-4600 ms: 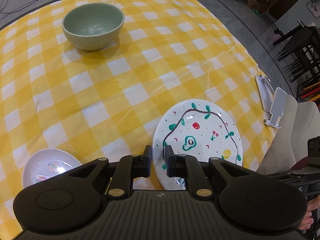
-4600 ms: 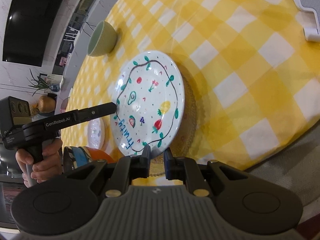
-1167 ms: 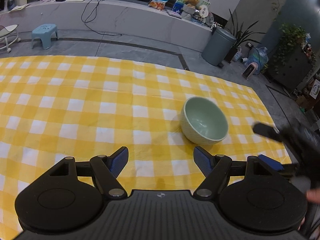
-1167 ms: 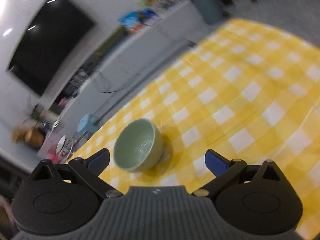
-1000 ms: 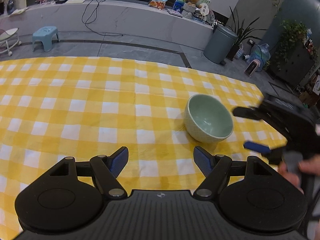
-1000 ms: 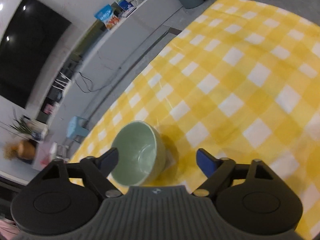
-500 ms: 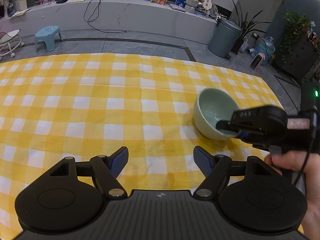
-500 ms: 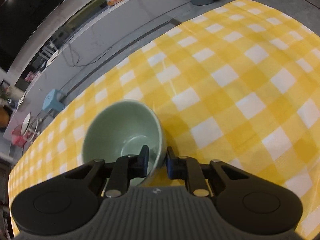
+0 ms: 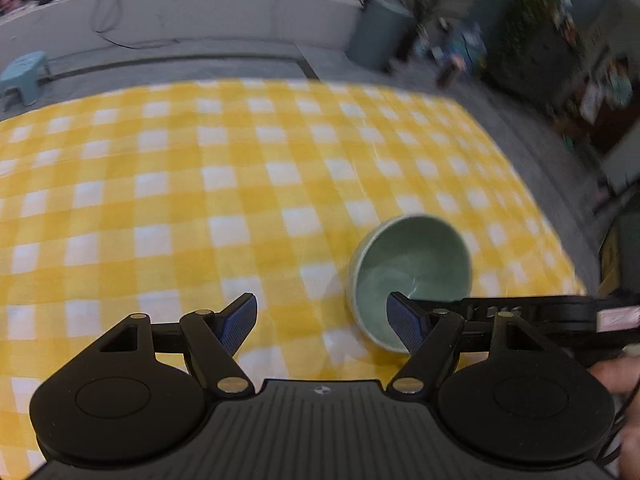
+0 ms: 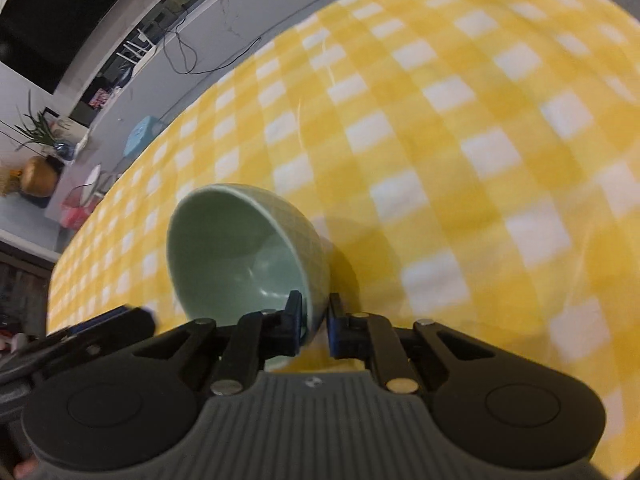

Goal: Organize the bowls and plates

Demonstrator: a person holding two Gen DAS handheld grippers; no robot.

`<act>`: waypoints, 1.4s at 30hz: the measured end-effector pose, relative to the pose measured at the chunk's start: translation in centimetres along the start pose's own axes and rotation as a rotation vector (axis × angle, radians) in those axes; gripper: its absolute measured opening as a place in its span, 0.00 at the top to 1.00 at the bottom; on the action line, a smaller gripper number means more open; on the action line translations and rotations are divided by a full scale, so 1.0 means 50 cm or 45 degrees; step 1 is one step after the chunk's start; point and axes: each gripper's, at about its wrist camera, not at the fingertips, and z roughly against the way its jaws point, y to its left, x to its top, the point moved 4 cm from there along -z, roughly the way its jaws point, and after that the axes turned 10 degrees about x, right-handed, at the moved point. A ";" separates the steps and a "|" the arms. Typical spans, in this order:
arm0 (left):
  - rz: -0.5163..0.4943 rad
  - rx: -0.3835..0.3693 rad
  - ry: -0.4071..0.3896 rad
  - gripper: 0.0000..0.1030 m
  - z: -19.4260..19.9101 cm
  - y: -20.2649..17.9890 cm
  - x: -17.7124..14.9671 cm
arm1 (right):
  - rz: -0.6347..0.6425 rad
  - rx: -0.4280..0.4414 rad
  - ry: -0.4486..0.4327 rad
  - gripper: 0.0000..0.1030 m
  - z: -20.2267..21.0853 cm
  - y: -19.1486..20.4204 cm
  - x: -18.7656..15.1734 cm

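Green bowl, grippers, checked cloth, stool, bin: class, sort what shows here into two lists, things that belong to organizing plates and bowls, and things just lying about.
Belongs to the job:
- green bowl, tilted
- right gripper, jaws closing on the bowl's rim
- left gripper, open, empty

Just lying about:
- yellow checked tablecloth
- blue stool on the floor
- grey bin

Right gripper closing on the near rim of a green bowl, one finger inside the wall, one outside. The bowl is tilted, its mouth facing left, on a yellow checked cloth. Left gripper's finger at lower left.
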 end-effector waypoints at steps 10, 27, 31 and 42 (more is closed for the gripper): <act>-0.087 0.090 0.014 0.28 -0.035 -0.034 -0.018 | -0.020 0.062 0.029 0.90 0.013 -0.010 -0.026; 0.118 -0.045 -0.015 0.29 -0.016 0.008 0.003 | -0.023 0.080 -0.068 0.75 -0.008 -0.011 0.045; 0.176 -0.058 -0.044 0.29 -0.011 0.019 0.009 | -0.022 0.045 -0.095 0.87 -0.017 -0.009 0.048; 0.189 -0.093 0.053 0.75 -0.033 0.019 -0.001 | -0.174 0.156 0.008 0.87 -0.023 0.001 0.004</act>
